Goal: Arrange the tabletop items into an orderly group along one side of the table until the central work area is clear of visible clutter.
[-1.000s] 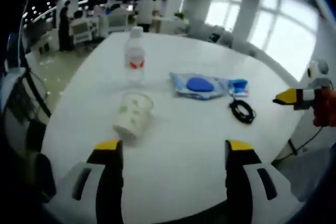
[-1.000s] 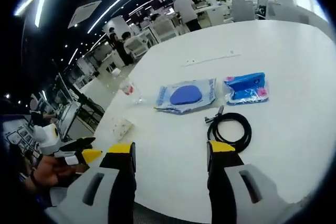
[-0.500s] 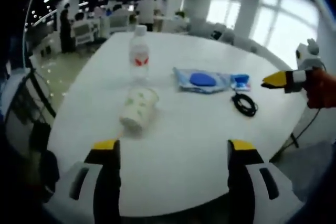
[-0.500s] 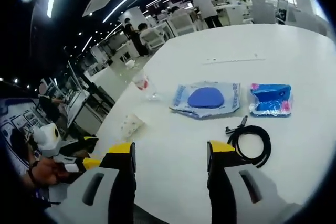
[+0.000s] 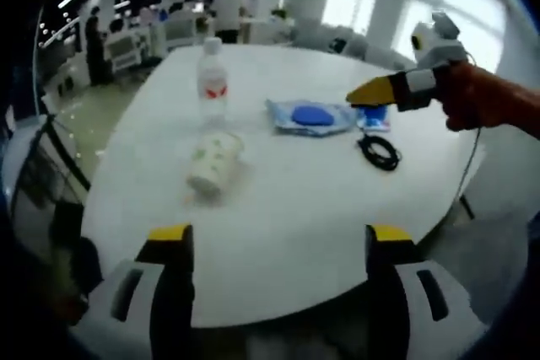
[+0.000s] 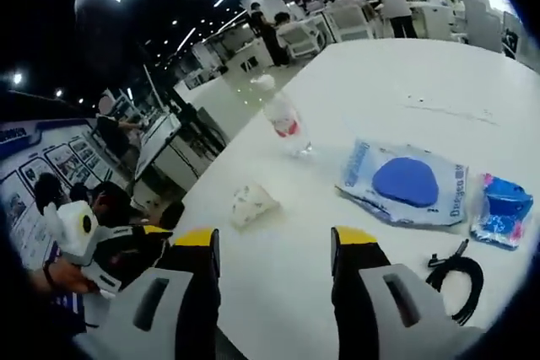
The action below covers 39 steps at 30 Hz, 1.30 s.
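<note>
The left gripper (image 5: 276, 242) is hovering at the bottom of the left gripper view with jaws apart, holding nothing. The right gripper (image 6: 274, 246) is also standing open and empty. On the white table (image 5: 287, 200), a paper cup (image 5: 213, 162) is lying on its side at centre left, a water bottle (image 5: 212, 82) is standing above it, and a blue packet (image 5: 313, 115) and a black cable (image 5: 380, 151) are lying to the right.

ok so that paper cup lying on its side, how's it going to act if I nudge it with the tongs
The paper cup lies on its side on the smooth white table, so it will probably roll in a curve. It looks thin and light, so it would likely skid and crush under a firm squeeze.
</note>
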Tool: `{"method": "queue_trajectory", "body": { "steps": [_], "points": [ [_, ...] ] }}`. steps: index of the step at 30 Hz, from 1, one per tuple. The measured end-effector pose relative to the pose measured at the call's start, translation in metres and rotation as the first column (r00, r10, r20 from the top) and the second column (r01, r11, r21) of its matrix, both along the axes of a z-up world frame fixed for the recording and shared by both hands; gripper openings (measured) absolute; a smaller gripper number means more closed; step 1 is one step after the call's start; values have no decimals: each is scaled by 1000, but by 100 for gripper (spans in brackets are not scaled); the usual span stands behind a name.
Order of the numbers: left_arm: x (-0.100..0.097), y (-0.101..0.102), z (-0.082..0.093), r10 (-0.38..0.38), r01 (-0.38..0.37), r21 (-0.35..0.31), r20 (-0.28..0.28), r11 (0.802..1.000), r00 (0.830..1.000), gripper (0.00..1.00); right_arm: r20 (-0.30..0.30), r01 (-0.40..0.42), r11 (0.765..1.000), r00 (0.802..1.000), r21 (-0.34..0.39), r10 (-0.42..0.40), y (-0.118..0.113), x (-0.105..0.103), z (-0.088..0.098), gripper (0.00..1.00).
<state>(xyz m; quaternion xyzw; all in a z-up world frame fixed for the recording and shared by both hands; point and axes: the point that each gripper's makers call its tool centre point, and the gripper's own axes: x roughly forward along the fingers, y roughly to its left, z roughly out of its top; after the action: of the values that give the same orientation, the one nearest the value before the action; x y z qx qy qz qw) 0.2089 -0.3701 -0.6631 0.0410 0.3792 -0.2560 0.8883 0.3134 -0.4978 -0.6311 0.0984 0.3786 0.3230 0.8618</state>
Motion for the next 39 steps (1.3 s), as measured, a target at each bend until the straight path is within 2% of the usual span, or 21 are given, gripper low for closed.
{"method": "queue_trajectory", "body": {
  "steps": [5,8,12,17,20,27,28,29,30,33,35,39],
  "points": [
    [5,-1,9,6,-6,0,53,1000,999,79,-6,-81,997,997,4,81,33,16,-5,53],
    [7,-1,11,-19,15,45,98,999,995,77,-6,-135,991,991,-15,135,51,28,-13,52],
    [11,-2,23,2,-1,-5,142,1000,990,77,3,-186,982,982,-8,186,74,38,-20,51],
    [12,8,21,41,-40,-9,136,999,990,77,-14,-228,974,974,-11,228,92,44,-33,51],
    [13,11,21,60,-59,-17,136,998,989,77,-3,-285,957,958,-61,286,101,47,-43,51],
    [13,11,20,62,-60,-21,134,998,989,77,-44,-332,941,943,-62,330,115,56,-63,51],
    [13,10,19,62,-60,-23,133,998,989,77,-45,-345,935,939,-80,342,115,59,-69,51],
    [13,11,19,63,-61,-25,133,998,989,77,-23,-378,917,926,-126,378,113,65,-78,50],
    [13,11,19,64,-61,-28,133,998,989,77,-22,-393,910,919,-136,393,113,65,-82,49],
    [14,14,20,77,-72,-37,136,997,988,77,-81,-398,914,916,-82,392,116,64,-94,49],
    [15,16,20,92,-86,-43,135,995,987,77,-85,-381,922,923,-70,375,118,61,-91,48],
    [15,18,15,98,-96,-24,114,995,989,75,-91,-392,917,918,-69,386,124,60,-102,43]
  ]
}}
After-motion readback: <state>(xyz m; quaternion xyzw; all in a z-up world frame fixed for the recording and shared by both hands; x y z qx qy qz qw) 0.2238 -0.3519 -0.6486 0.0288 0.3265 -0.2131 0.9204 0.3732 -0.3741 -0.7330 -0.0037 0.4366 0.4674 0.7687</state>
